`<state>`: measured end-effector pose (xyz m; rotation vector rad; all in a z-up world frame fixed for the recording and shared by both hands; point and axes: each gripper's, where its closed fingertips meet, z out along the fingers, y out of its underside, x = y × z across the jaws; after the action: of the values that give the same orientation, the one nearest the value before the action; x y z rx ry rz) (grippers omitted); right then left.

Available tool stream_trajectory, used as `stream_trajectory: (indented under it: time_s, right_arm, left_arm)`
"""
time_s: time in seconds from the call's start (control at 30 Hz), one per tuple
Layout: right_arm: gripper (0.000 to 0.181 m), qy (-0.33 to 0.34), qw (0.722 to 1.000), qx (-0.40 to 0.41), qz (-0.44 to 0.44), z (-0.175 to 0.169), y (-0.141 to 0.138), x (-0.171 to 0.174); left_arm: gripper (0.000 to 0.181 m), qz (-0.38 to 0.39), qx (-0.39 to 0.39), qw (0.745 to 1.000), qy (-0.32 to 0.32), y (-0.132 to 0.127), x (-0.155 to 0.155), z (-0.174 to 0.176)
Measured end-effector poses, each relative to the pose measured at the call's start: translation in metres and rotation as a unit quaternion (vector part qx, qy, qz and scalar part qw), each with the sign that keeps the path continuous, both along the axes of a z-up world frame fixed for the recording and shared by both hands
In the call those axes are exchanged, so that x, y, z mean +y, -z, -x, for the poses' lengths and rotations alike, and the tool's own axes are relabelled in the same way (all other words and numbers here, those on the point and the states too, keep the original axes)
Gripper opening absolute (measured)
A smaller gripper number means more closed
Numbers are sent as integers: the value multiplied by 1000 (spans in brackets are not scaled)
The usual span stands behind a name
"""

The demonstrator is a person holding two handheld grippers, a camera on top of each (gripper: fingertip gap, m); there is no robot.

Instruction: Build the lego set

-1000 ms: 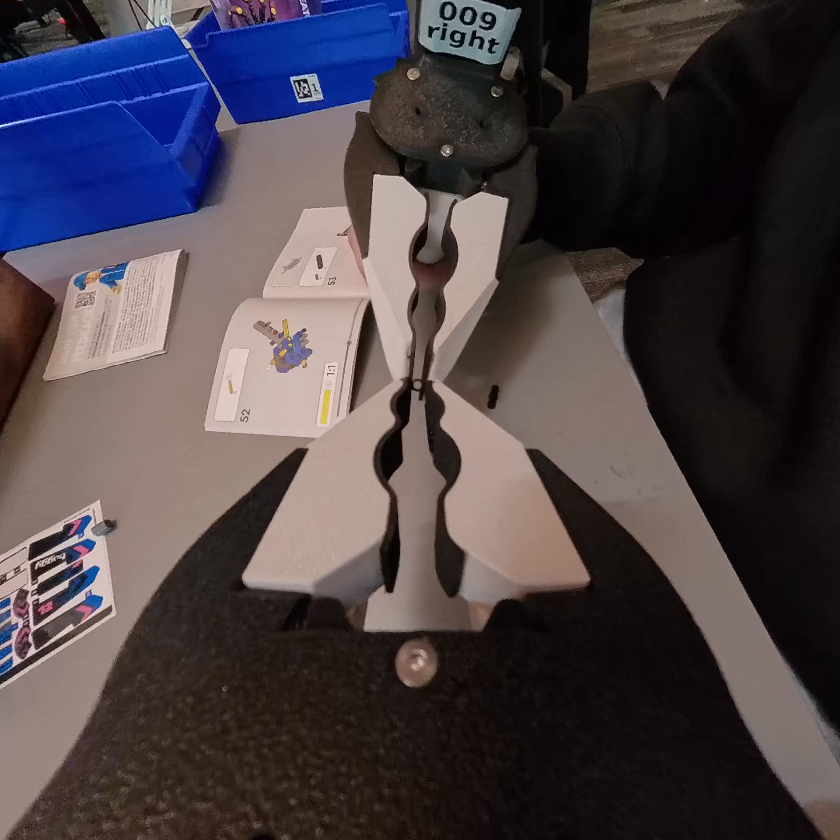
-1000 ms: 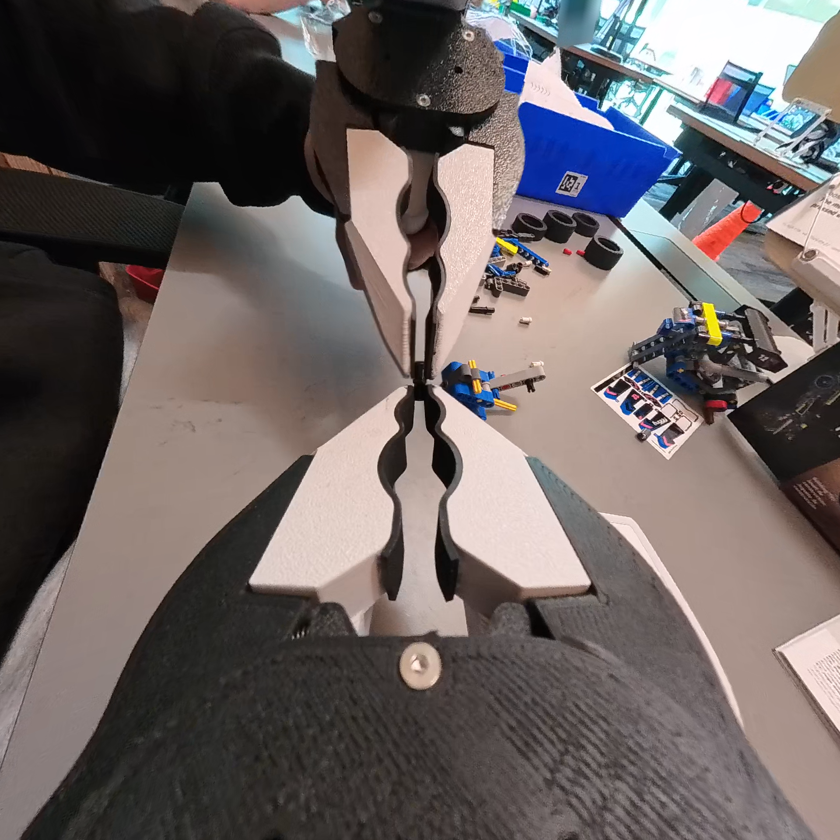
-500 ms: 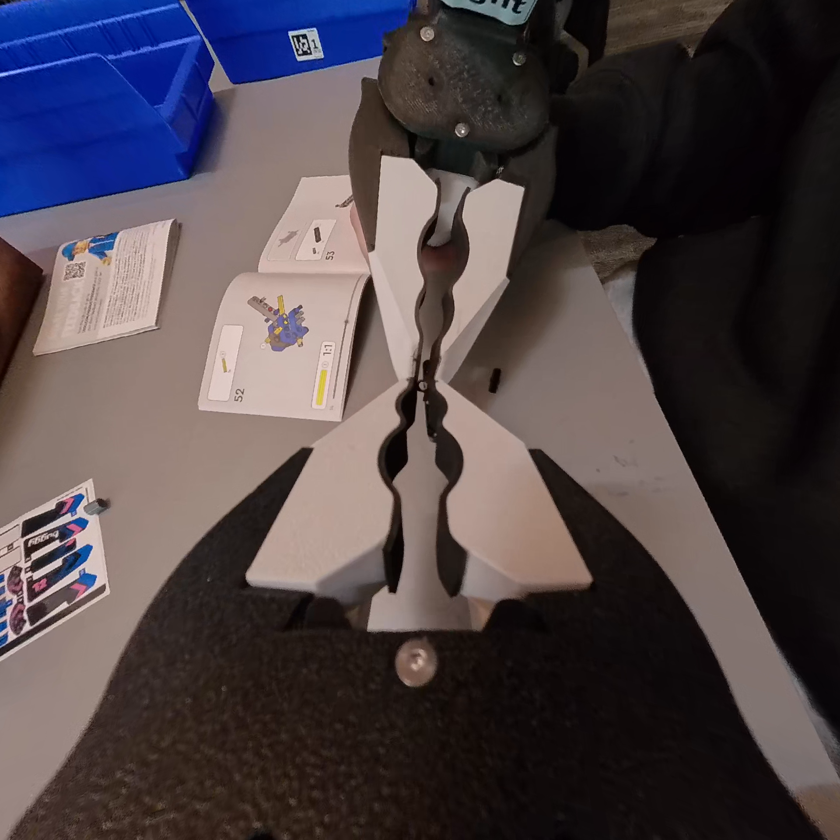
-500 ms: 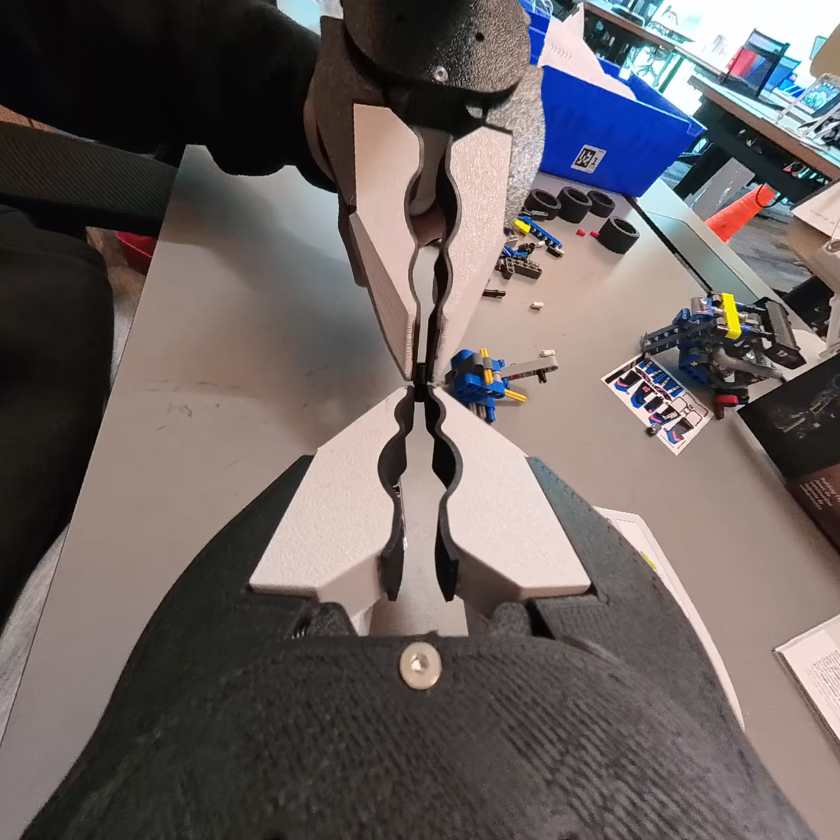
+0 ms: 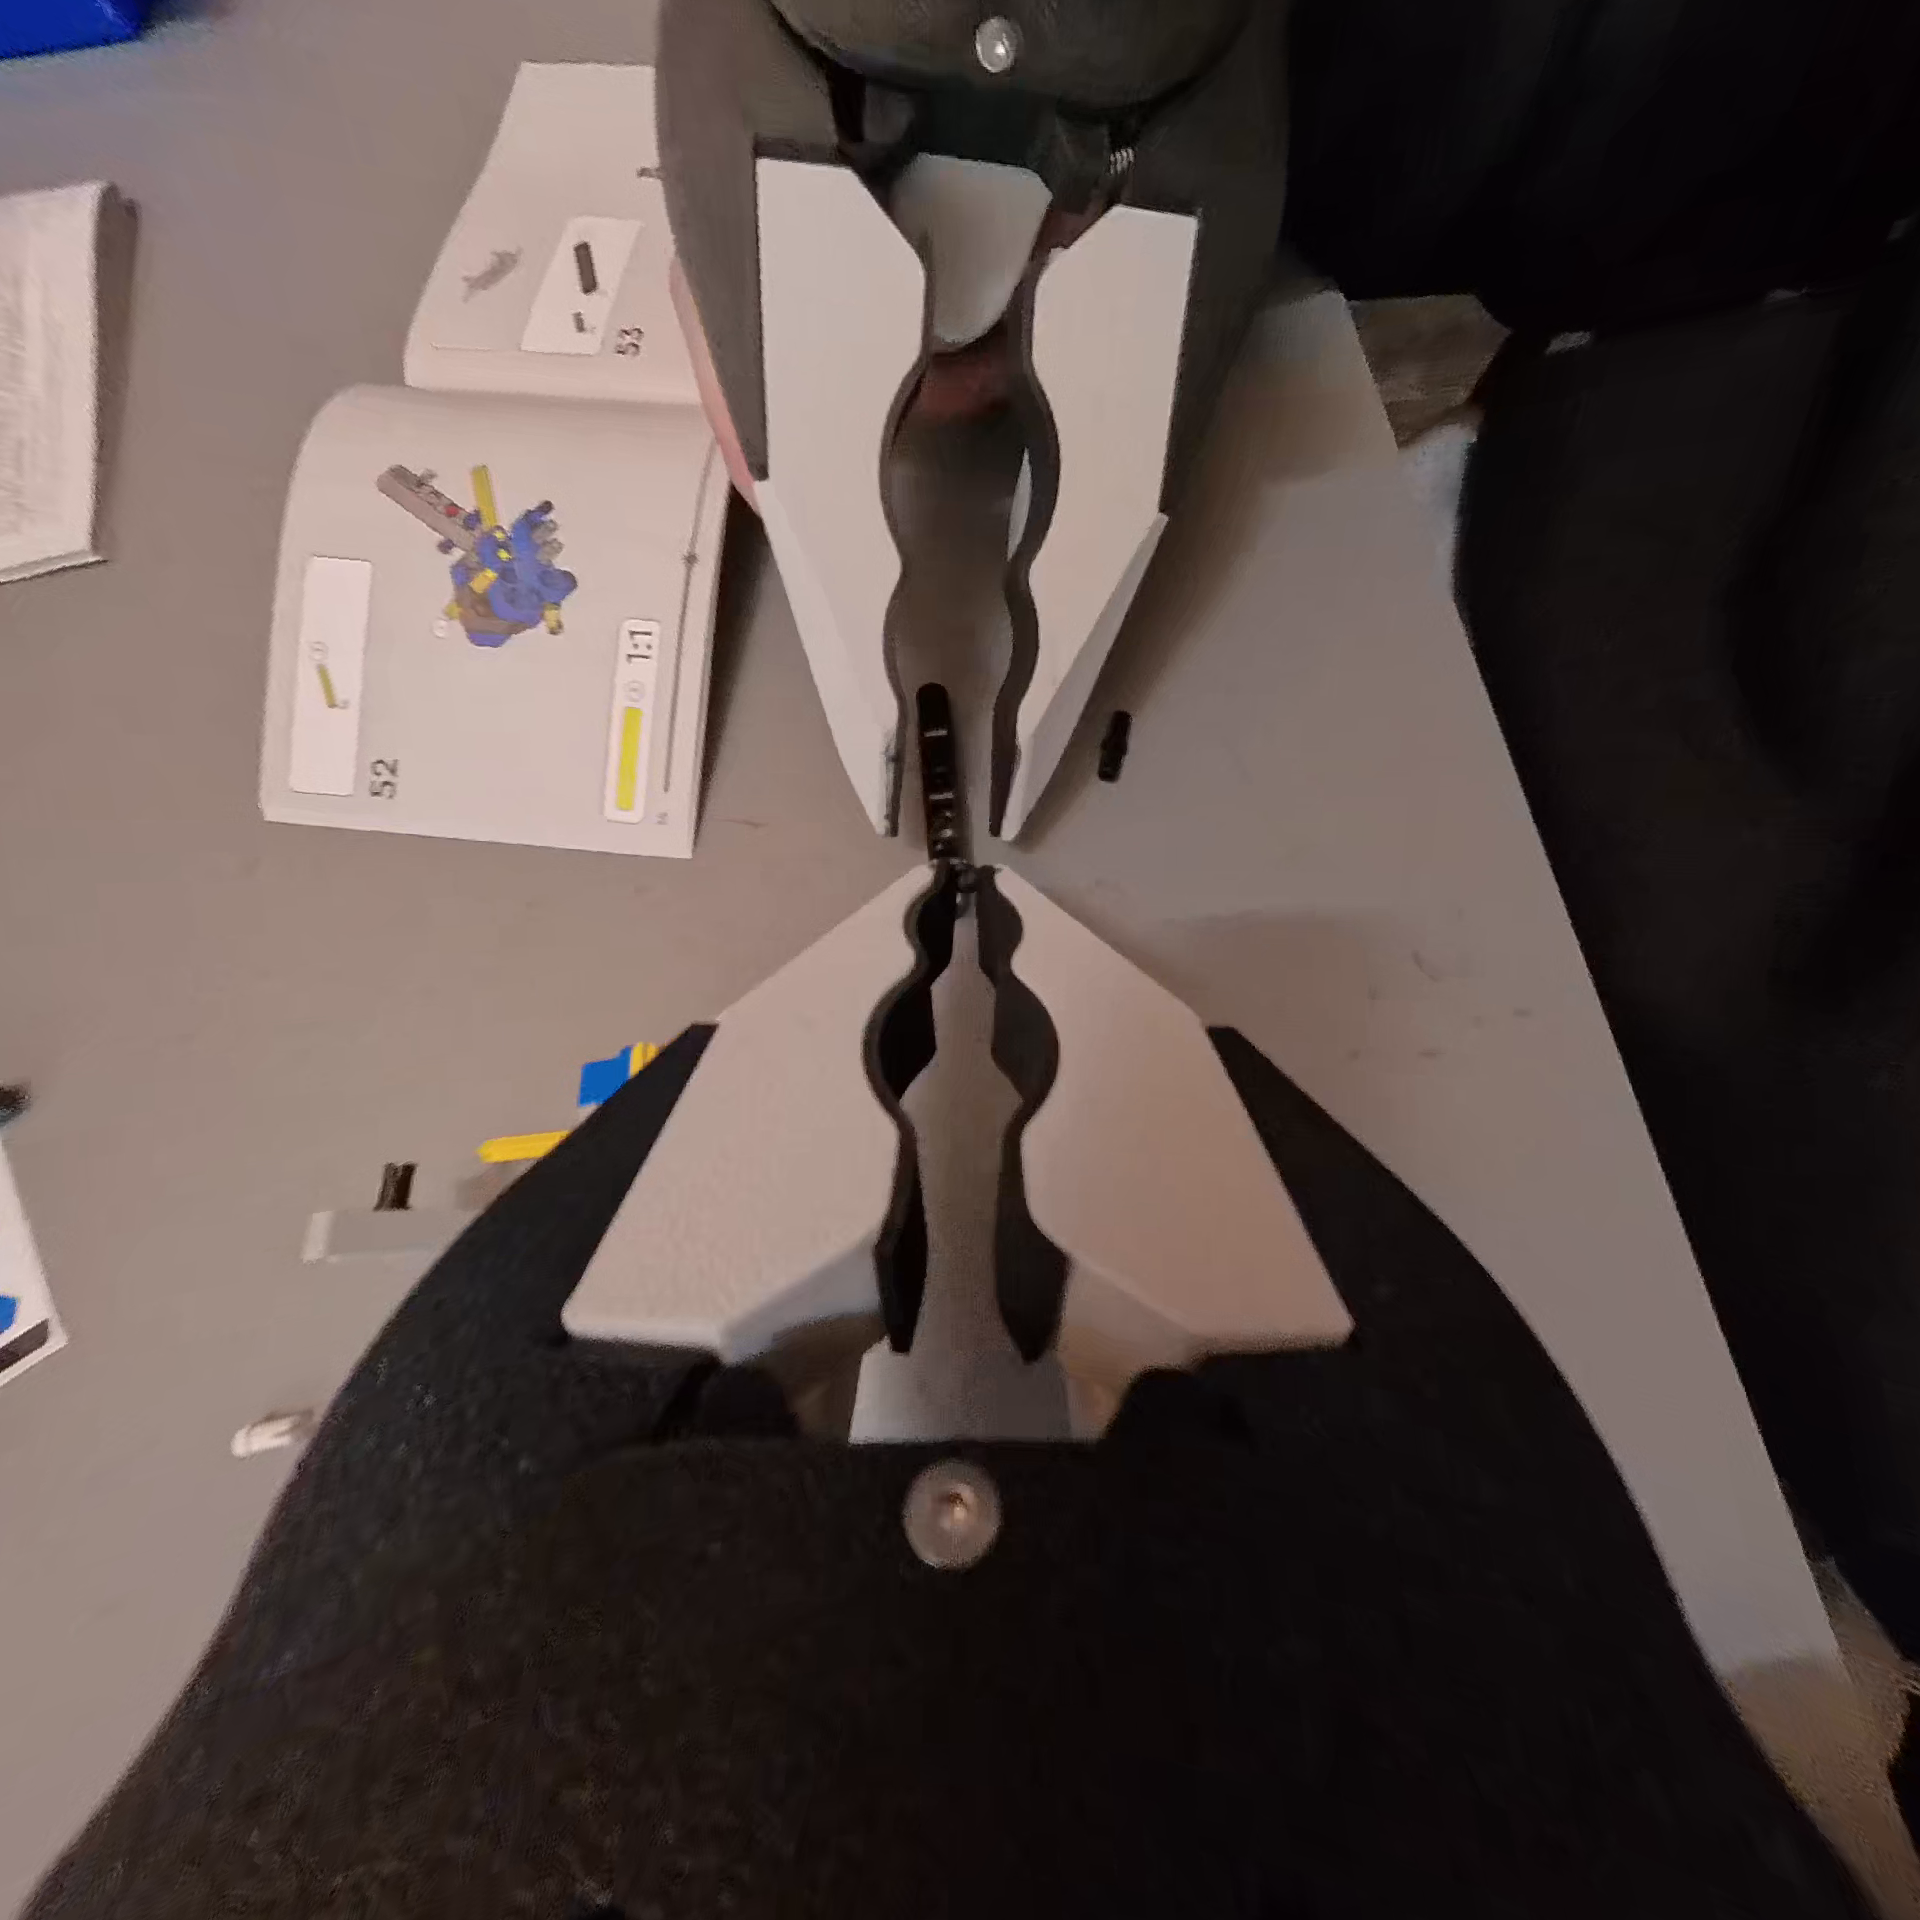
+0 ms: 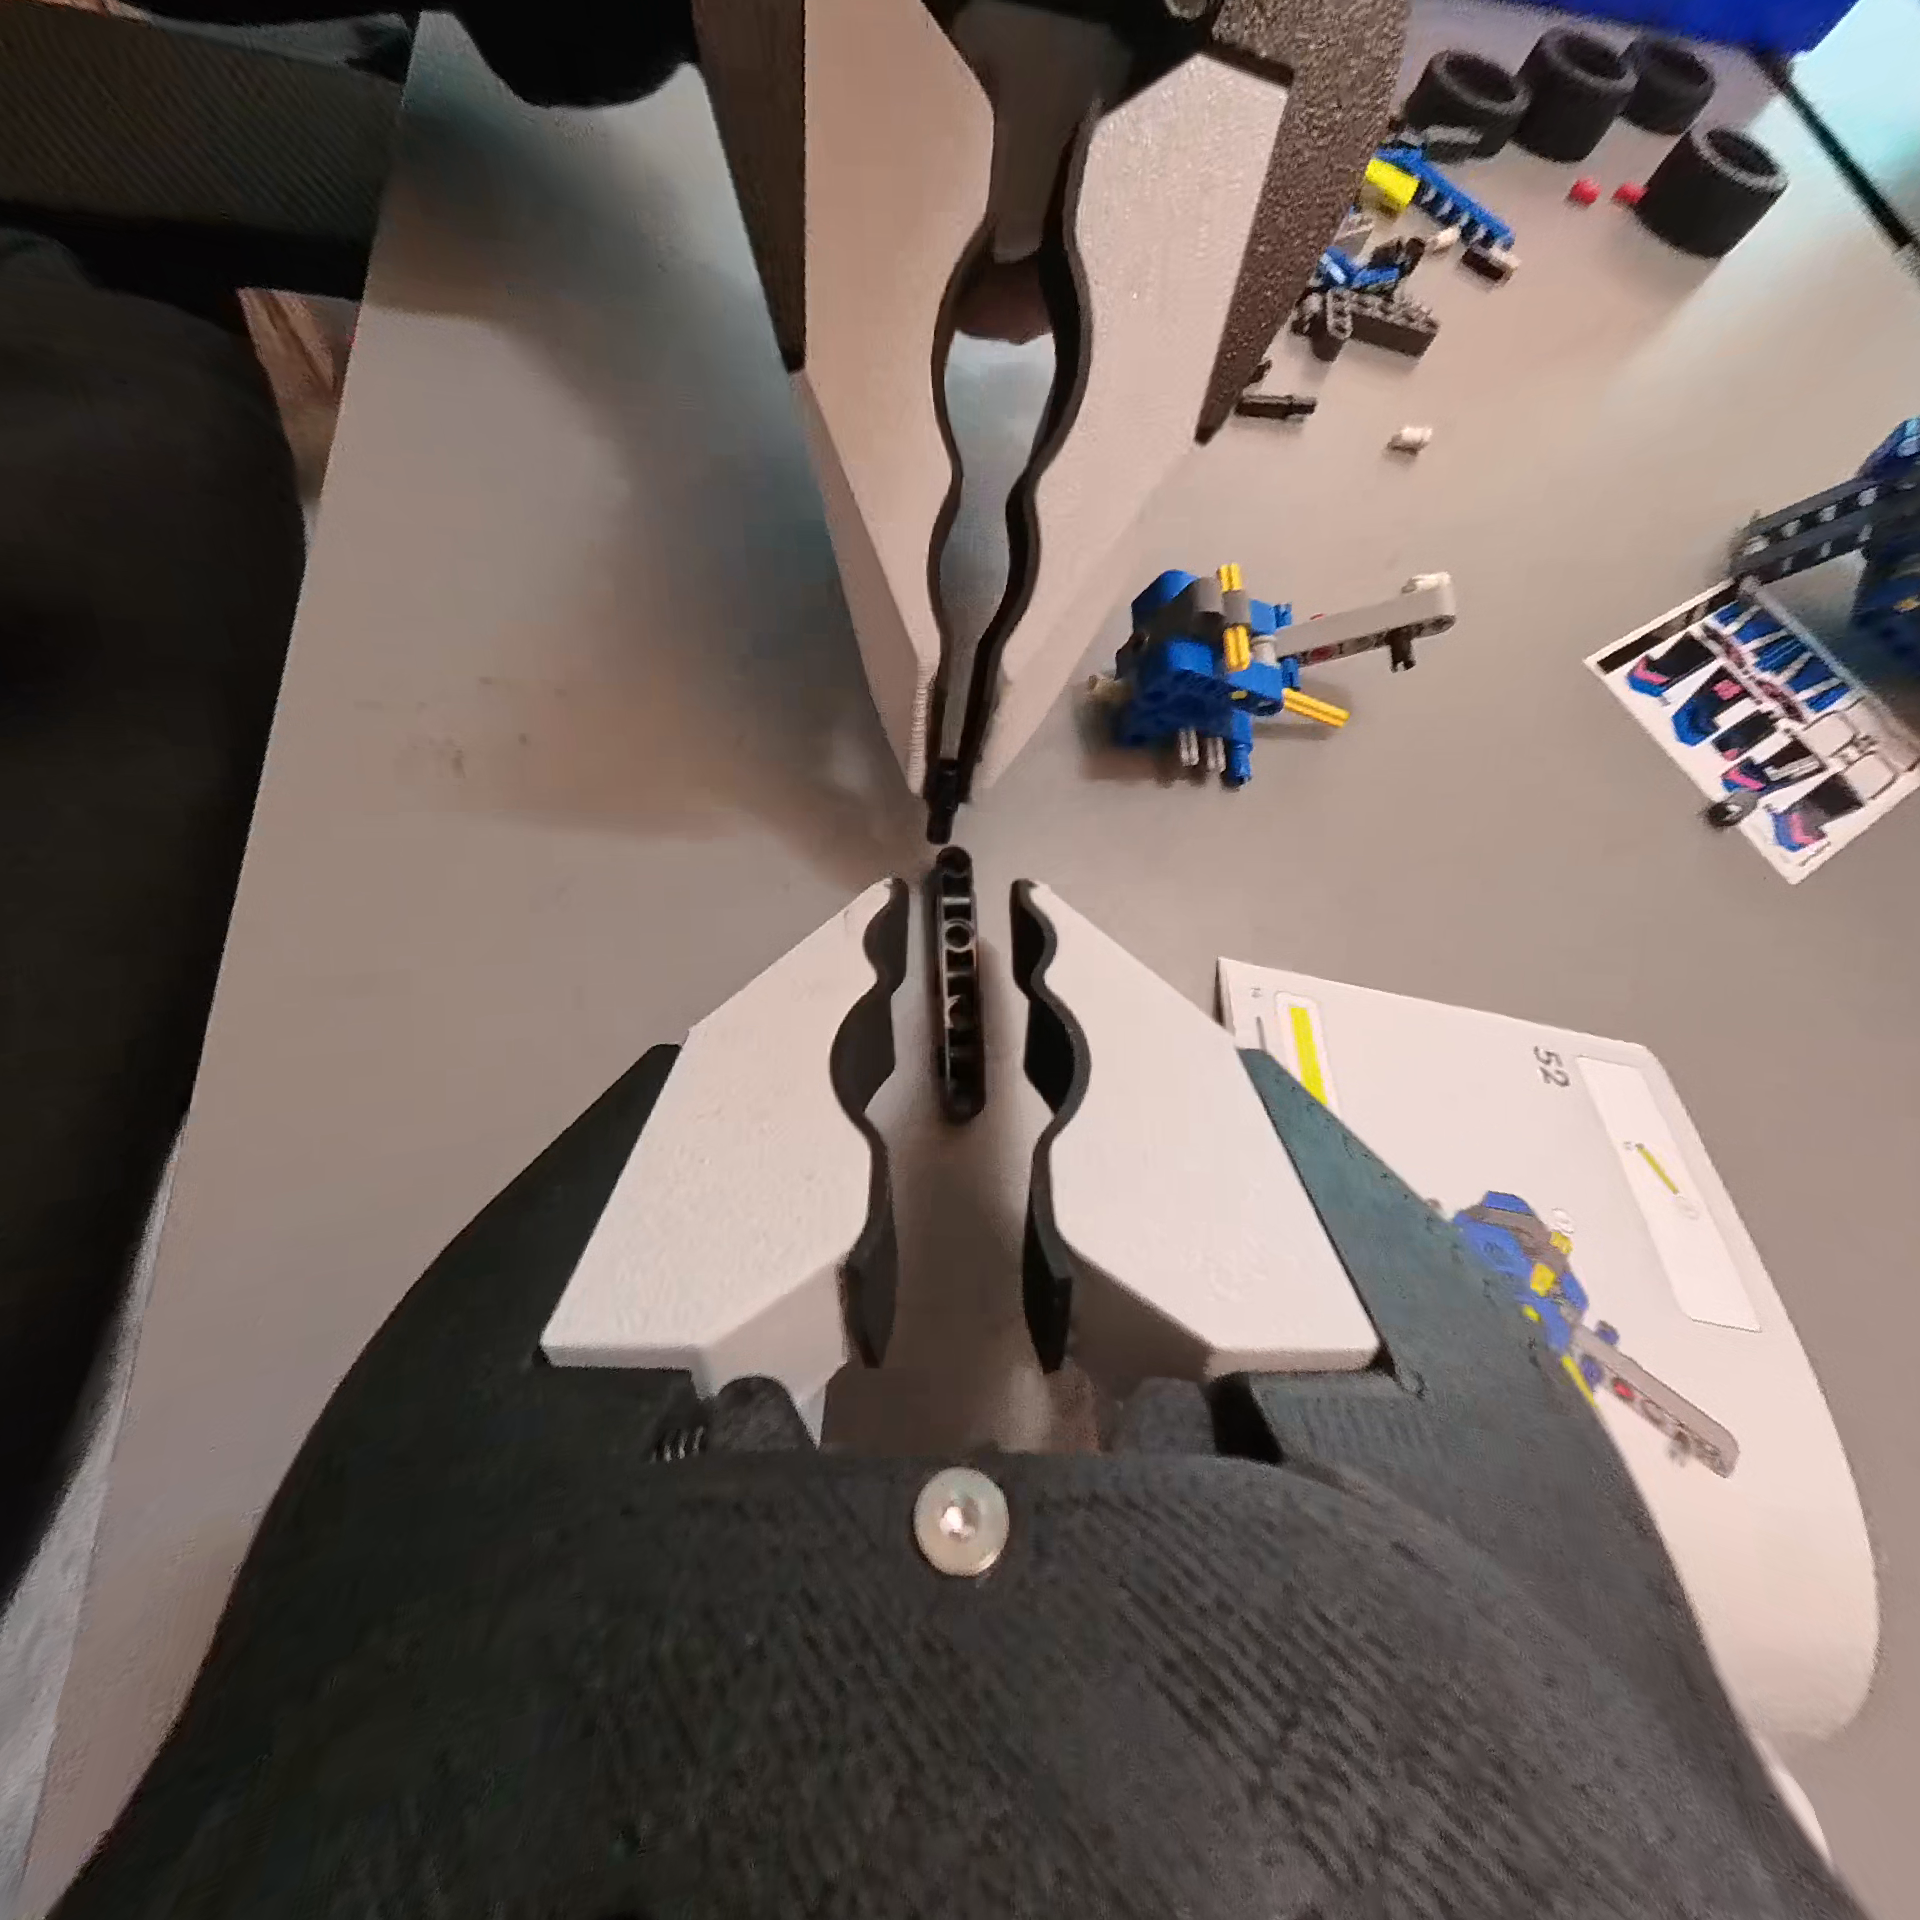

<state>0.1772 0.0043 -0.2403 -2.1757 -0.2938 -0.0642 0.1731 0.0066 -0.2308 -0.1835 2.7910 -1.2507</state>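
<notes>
Right tool (image 6: 956, 894) parted around black beam (image 6: 957, 987); left tool (image 6: 948, 790) pinching black pin (image 6: 943, 805).

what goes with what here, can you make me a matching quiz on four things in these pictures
1 black beam
2 tyres
3 instruction booklet
4 left gripper

a lying open
b shut on a black pin
c between the parted fingers of the right gripper
d clustered together

Pairs: 1-c, 2-d, 3-a, 4-b
</notes>
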Motion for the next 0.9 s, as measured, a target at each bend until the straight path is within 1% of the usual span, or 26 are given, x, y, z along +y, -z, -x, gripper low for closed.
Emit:
stream_trajectory:
  time_s: [0.1,0.2,0.27,0.47,0.67,0.8,0.9]
  right_arm:
    - [16,5,999,-6,35,-2,11,-2]
    - [7,-1,999,-8,37,0,13,0]
    - [7,2,999,-6,38,-1,13,0]
    - [7,2,999,7,42,-1,13,0]
    - [7,1,999,3,41,-1,13,0]
    - [7,1,999,5,42,-1,13,0]
    - [7,1,999,7,42,-1,13,0]
  left_arm:
    - [1,-18,3,1000,3,6,0,-2]
    - [1,-14,8,1000,7,7,-1,-4]
    - [1,-24,10,1000,11,9,0,-4]
    - [1,-45,6,999,13,11,0,-5]
    - [1,-88,-5,996,21,13,3,-5]
    - [1,-133,-19,990,31,13,2,-5]
    - [1,-140,14,990,19,14,2,-5]
